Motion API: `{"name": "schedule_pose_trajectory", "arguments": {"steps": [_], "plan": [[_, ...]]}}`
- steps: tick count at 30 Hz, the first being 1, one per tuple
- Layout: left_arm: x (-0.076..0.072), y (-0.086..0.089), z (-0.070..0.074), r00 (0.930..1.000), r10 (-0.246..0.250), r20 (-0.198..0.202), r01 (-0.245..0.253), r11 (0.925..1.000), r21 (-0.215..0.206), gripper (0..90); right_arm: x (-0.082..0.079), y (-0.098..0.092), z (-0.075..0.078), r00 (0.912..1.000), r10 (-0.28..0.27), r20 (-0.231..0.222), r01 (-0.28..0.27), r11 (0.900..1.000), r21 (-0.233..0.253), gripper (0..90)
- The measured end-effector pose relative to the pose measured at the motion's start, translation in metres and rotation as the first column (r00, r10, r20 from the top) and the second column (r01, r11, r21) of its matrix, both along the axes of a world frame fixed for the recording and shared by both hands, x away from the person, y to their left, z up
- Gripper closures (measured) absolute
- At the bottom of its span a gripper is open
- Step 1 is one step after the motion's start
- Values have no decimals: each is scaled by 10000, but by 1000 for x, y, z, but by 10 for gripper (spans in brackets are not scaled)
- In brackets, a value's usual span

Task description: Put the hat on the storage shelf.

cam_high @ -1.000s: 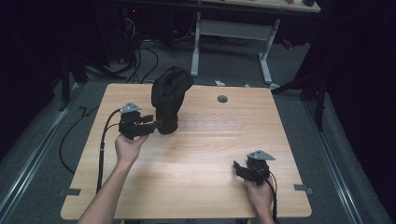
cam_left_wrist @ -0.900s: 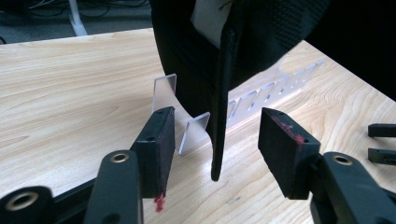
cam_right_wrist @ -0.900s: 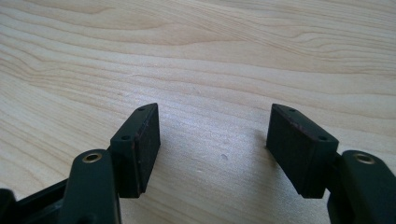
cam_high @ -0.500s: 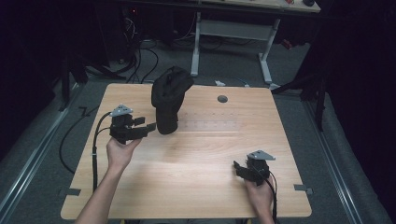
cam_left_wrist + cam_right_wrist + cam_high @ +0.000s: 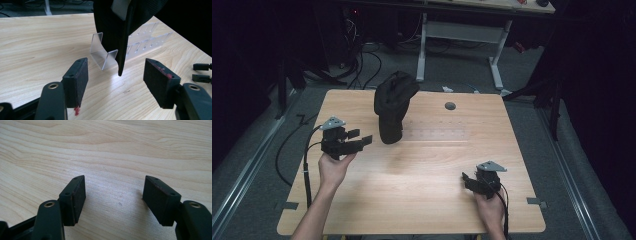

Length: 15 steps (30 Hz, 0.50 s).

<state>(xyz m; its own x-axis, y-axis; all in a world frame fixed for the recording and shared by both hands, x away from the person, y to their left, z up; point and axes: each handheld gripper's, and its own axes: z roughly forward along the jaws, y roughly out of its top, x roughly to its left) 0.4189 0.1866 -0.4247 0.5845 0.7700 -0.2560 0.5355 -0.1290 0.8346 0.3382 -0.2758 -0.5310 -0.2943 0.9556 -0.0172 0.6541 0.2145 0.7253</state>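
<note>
While the left gripper [image 5: 353, 141] hovers over the left part of the wooden tabletop [image 5: 422, 195], its jaws stand wide apart with nothing between them, pointing right toward a black cap [image 5: 393, 102]. That cap sits on a clear plastic stand [image 5: 103, 53] at the far middle of the tabletop, just beside the left gripper's jaw tips but not touching them. In the left gripper view the cap's dark brim hangs down in front of the curved clear stand, and a flat clear slotted plate [image 5: 146, 37] lies on the wood beyond it. At the near right edge, the right gripper [image 5: 472, 181] is held low over bare wood, well apart from the cap; its jaws are likewise spread open and hold nothing. A small round dark hole [image 5: 450, 106] shows at the far right.
</note>
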Motion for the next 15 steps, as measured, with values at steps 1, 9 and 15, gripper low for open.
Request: {"name": "schedule_pose_trajectory", "arguments": {"steps": [1, 9, 15], "plan": [[-1, 1, 0, 10000, 6, 7, -6, 10000, -30, 362, 0, 0, 0, 10000, 1, -2, -1, 10000, -1, 352], [-10, 7, -2, 9998, 172, 25, -172, 9998, -54, 340, 0, 0, 0, 10000, -3, -3, 3, 10000, 0, 352], [-17, 8, -5, 9992, 401, 58, -401, 9991, 99, 345, 0, 0, 0, 10000, -6, -2, 6, 10000, 2, 352]]}}
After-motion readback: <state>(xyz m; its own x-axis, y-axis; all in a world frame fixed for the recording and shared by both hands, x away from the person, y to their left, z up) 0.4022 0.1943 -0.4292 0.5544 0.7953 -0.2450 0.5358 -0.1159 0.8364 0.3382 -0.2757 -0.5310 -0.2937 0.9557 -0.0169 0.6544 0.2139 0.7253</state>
